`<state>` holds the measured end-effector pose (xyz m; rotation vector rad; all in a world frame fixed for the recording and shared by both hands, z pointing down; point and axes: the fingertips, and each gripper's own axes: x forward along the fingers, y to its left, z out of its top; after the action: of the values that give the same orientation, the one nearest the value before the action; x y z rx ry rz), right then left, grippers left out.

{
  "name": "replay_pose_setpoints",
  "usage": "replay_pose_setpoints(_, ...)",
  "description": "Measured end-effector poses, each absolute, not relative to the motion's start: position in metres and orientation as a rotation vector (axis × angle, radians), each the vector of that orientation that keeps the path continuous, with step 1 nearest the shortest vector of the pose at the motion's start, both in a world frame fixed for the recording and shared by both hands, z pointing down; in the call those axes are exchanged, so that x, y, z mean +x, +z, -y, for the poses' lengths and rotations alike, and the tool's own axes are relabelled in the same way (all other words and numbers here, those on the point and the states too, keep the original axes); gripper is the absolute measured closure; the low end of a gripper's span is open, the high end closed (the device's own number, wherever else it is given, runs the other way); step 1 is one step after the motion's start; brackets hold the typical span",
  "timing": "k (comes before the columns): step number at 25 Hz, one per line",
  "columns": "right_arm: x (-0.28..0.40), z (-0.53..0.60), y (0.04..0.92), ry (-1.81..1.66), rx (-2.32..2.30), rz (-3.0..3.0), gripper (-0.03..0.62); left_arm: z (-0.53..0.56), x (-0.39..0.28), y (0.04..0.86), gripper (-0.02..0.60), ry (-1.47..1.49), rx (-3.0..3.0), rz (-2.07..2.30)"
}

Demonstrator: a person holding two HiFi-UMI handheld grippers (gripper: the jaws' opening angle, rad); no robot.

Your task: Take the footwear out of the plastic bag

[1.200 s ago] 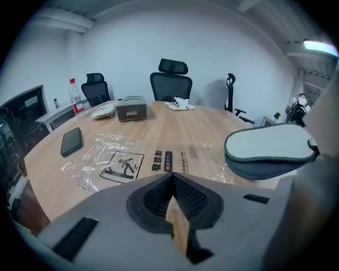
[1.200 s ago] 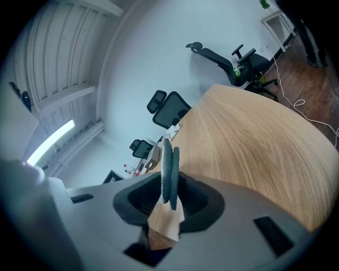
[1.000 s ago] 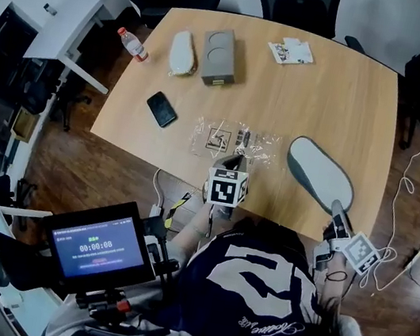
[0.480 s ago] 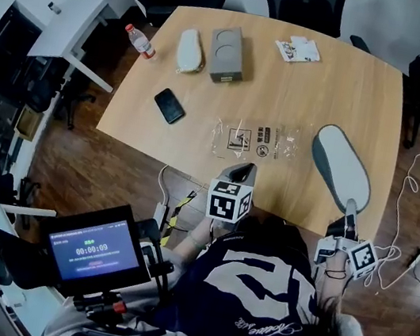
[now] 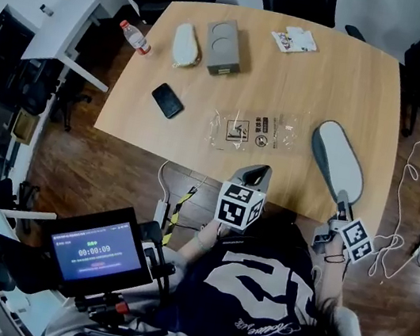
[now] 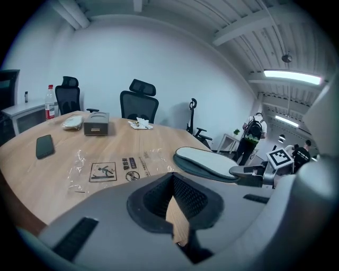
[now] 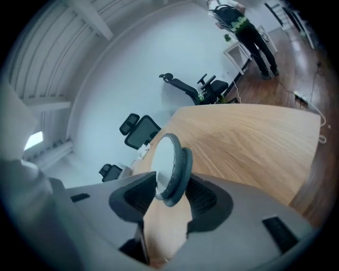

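Observation:
A grey-soled slipper (image 5: 337, 159) with a white insole lies flat on the wooden table (image 5: 339, 73), near its right front edge. The heel sits between the jaws of my right gripper (image 5: 340, 201); those jaws are opening and the pads are easing off it. In the right gripper view the slipper (image 7: 169, 164) stands edge-on in my right gripper (image 7: 169, 185). The clear plastic bag (image 5: 255, 129) lies flat and empty left of the slipper. My left gripper (image 5: 257, 172) hovers at the front edge just short of the bag, shut on nothing. In the left gripper view, bag (image 6: 114, 169) and slipper (image 6: 204, 161) lie beyond my left gripper (image 6: 172, 177).
A black phone (image 5: 167, 100), a grey box (image 5: 222, 46), a white rounded object (image 5: 186, 45) and some papers (image 5: 293, 39) lie on the table's far part. A water bottle (image 5: 135, 37) stands on a side desk. Office chairs ring the table; a person (image 6: 253, 135) stands far off.
My left gripper has pulled back off the bag toward the table's front edge. The bag stays flat on the table. The slipper and right gripper keep their place at the right front edge.

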<state>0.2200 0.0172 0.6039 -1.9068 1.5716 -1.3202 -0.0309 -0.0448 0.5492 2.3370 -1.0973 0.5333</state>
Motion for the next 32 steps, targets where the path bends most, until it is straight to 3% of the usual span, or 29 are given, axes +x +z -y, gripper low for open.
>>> replay_pose_setpoints(5,0.22,-0.033,0.63,-1.416,-2.243,-1.746,0.337,0.039,-0.026,0.552,0.578,0.545,2.344,1.079)
replay_pose_setpoints(12,0.24,-0.055,0.647,-1.465,-2.609,-1.98,0.292,0.028,-0.011,0.551,0.578,0.556,2.343,1.085)
replay_pose_setpoints(21,0.248,-0.072,0.616,-1.368,-2.448,-2.165,0.295,-0.004,0.018,0.532,0.578,0.489,2.319,1.17)
replay_pose_setpoints(28,0.222,-0.098,0.583,-1.336,-2.06,-2.385,0.309,-0.052,0.048,0.516,0.578,0.427,2.298,1.228)
replay_pose_setpoints(32,0.204,-0.119,0.576,-1.354,-1.888,-2.47,0.359,-0.082,0.061,0.517,0.578,0.43,2.286,1.247)
